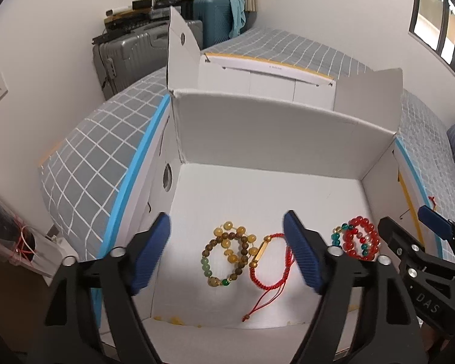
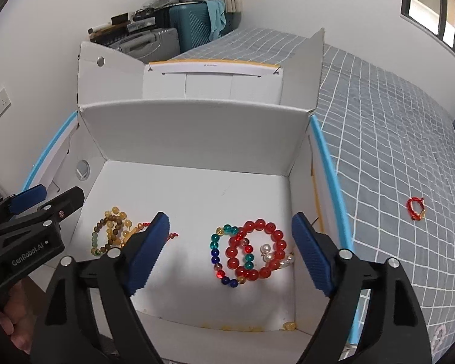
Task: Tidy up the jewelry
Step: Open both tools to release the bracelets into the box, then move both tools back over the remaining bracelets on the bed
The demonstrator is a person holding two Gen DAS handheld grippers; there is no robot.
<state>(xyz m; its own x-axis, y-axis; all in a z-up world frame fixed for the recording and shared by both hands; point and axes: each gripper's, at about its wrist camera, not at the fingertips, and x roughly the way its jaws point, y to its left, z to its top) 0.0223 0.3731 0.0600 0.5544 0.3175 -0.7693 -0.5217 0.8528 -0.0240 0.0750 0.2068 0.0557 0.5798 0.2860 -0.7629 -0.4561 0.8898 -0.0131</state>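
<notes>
- Your left gripper (image 1: 227, 254) hovers over the box (image 1: 282, 127), jaws wide, holding nothing.
- Your right gripper (image 2: 230, 256) hangs beside it, jaws also wide and empty.
- On the box floor, left group: brown bracelet (image 1: 224, 254) overlapping a yellow one (image 1: 233, 236), with the red cord (image 1: 265, 268) touching them.
- Right group: red beads (image 2: 257, 250) stacked over a multicolour strand (image 2: 220, 254), pearls (image 2: 273, 256) tucked against them.
- One red bracelet (image 2: 415, 209) lies out on the bedspread (image 2: 394, 121), well apart from the box. Likely the piece left to bring in.
- Risk: bracelets overlap, so a pinch on one may drag its neighbour.
- Risk: the cord's loose tail could snag a pad as you lift.
- Risk: round beads may roll out of a shallow pinch.
- Risk: both grippers sit close over the box; crossing paths could knock them together or nudge the thin wall.
</notes>
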